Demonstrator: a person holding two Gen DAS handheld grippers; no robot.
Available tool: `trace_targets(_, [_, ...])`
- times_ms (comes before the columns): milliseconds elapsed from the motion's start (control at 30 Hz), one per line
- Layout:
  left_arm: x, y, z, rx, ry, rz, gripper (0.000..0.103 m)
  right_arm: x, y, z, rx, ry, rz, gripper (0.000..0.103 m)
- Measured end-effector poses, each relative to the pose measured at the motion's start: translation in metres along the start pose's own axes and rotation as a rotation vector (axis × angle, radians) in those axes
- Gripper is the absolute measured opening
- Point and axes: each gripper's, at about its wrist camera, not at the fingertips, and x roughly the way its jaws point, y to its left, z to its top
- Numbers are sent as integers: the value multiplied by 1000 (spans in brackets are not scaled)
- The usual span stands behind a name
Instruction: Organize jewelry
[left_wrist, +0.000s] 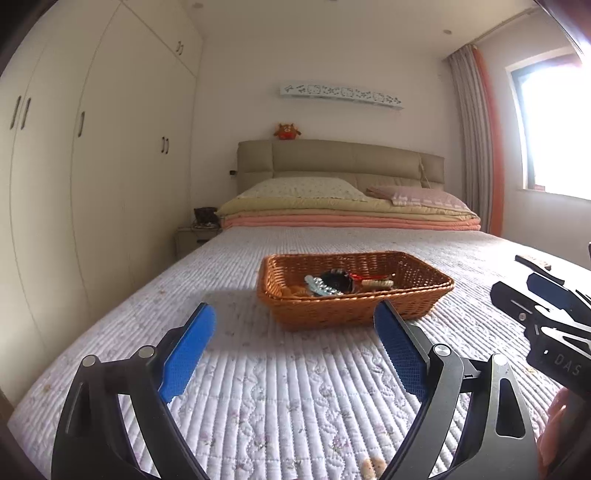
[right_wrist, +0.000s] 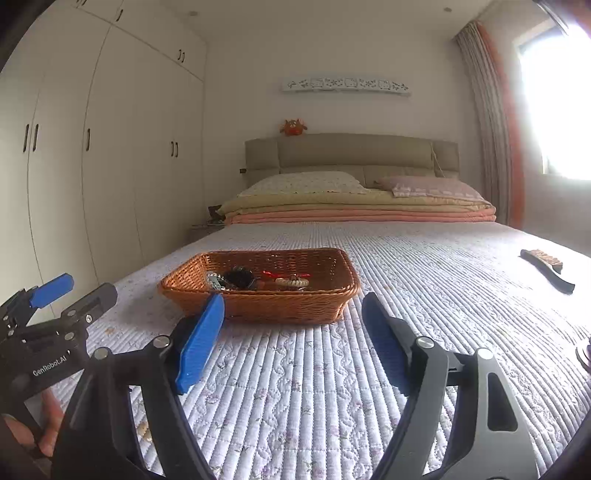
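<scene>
Small pieces in the wicker basket (left_wrist: 354, 314) overlap — individual jewelry (right_wrist: 291, 282) indistinct.

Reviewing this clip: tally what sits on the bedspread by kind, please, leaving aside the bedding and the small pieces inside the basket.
Wicker basket: 1
Brush: 1
Hand-held gripper: 2, the left hand-held gripper and the right hand-held gripper, both open over the quilt
Total: 4

Two matching tools out here: the left gripper (left_wrist: 295, 314) shows black angled arms, round silver pivot screws and long blue ribbed pads (left_wrist: 188, 354); the right gripper (right_wrist: 291, 306) is built the same, black frame with slotted cut-outs, blue pads. White lettering reads "GenRobot.AI" on one black body, "DAS" on the other, and small silver bolts dot both
</scene>
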Motion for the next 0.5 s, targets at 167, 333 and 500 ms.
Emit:
trace_targets(167, [0, 9, -1, -36, 5, 16, 87, -5, -3, 0, 17, 0, 0, 79])
trace_targets(333, [-4, 10, -2, -43, -10, 43, 90, -1, -4, 0, 22, 19, -10, 80])
trace_targets(500, [-10, 9, -1, -40, -30, 64, 92, 2, -3, -1, 14, 31, -33, 84])
